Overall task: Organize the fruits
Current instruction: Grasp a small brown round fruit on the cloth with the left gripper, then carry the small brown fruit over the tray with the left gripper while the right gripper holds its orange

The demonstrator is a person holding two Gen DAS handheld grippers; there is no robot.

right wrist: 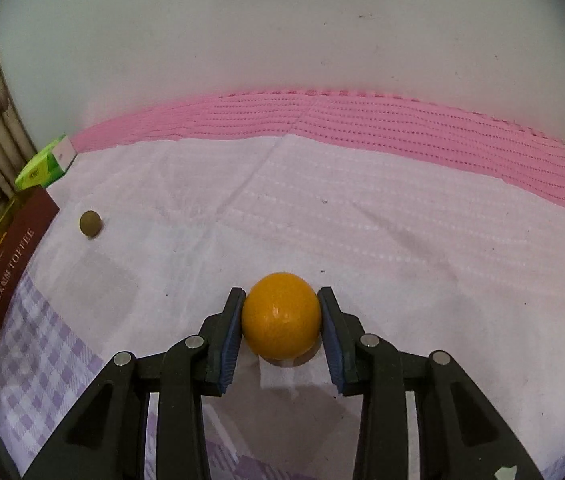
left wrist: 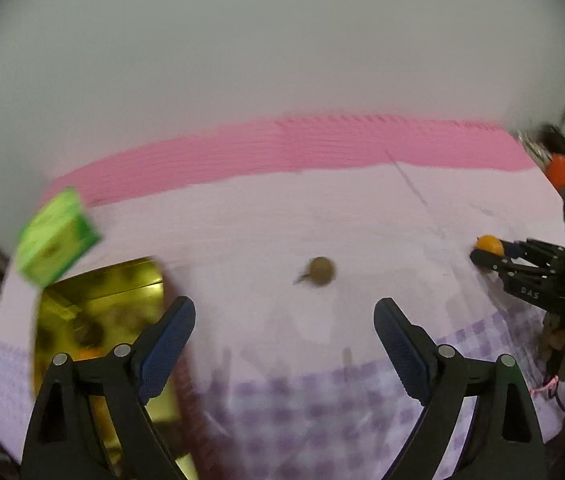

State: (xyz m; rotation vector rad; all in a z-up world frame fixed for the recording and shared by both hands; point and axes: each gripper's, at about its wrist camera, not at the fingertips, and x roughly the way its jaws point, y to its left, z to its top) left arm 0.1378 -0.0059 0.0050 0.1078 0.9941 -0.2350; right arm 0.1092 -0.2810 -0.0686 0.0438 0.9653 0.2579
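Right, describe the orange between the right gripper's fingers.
The orange is round, bright orange, with a smooth, faintly dimpled skin and a small glint. It rests on the pale pink cloth, casting a shadow beneath. The right gripper is closed on it, blue pads pressing both sides. From the left wrist view only its top shows.

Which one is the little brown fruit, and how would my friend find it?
Start at the gold toffee tin on the left of the cloth, with the green box behind it. Just right of the tin, alone, lies the brown fruit. It is small and dull, unlike the bright orange in the right gripper.
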